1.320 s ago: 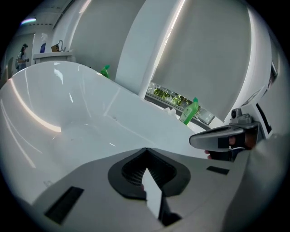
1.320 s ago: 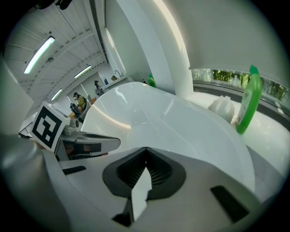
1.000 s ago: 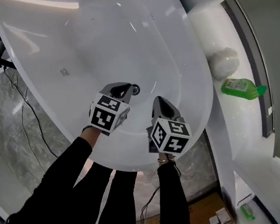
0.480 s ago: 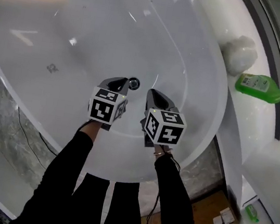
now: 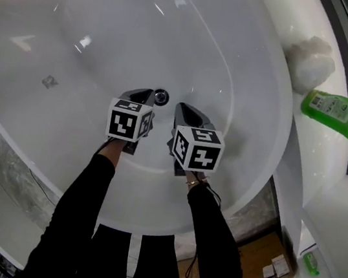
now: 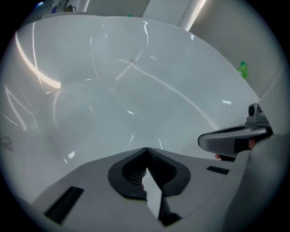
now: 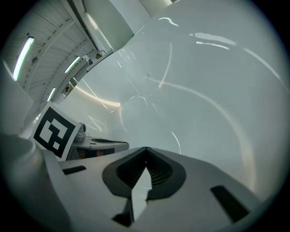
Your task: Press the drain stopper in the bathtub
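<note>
Drain stopper (image 5: 161, 96) between left gripper (image 5: 146, 92), right gripper (image 5: 180, 107) fingers; both closed.

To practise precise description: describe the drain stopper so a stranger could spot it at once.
Start at the white oval bathtub filling the head view. On its floor, just beyond the tip of the left gripper, sits the drain stopper: a small round metallic disc with a dark ring, unlike the plain white surface around it.

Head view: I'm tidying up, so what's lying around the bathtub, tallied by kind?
Green bottles: 2
White lumpy object: 1
Cardboard box: 1
Total: 4
</note>
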The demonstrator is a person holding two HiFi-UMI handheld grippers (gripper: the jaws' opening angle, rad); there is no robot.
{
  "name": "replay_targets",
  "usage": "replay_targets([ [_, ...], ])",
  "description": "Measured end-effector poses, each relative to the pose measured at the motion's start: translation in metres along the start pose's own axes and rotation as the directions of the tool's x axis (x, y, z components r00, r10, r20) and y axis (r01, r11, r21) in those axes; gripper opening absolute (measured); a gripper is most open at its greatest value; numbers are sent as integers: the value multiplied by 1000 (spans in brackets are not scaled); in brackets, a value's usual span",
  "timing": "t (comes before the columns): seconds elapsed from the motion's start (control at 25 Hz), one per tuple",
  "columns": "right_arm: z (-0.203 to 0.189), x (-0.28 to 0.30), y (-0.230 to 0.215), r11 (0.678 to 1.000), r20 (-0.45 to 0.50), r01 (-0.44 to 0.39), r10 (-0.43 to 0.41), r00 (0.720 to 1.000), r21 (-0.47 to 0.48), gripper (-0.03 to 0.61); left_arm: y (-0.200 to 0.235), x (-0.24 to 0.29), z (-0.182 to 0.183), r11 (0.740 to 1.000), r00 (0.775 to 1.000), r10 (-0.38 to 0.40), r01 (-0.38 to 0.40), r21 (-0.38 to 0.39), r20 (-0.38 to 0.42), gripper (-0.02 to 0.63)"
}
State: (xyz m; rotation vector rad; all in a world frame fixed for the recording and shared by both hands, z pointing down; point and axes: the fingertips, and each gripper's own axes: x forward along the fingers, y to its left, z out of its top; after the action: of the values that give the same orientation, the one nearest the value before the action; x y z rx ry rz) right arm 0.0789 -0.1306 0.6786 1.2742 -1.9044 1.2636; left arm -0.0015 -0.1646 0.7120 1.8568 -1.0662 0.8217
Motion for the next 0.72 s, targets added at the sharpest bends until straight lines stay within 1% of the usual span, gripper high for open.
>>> replay_targets([
  [0.16, -12, 15, -8, 1000, -25, -7, 7, 1000, 13, 2, 6, 21, -15, 1000, 999, 12, -13, -16, -31, 6],
  [0.4, -21, 34, -16, 999, -52, -22, 23, 998, 28, 2, 9, 45, -34, 1000, 997, 16, -17, -6, -80, 6],
  [0.6, -25, 51, -19, 999, -77, -32, 34, 996, 17, 2, 12, 60, -42, 1000, 995, 13, -14, -8, -104, 6],
  [0.72, -28, 60, -22, 999, -94, -31, 33, 995, 21, 2, 15, 67, -44, 1000, 994, 12, -15, -24, -108, 6],
])
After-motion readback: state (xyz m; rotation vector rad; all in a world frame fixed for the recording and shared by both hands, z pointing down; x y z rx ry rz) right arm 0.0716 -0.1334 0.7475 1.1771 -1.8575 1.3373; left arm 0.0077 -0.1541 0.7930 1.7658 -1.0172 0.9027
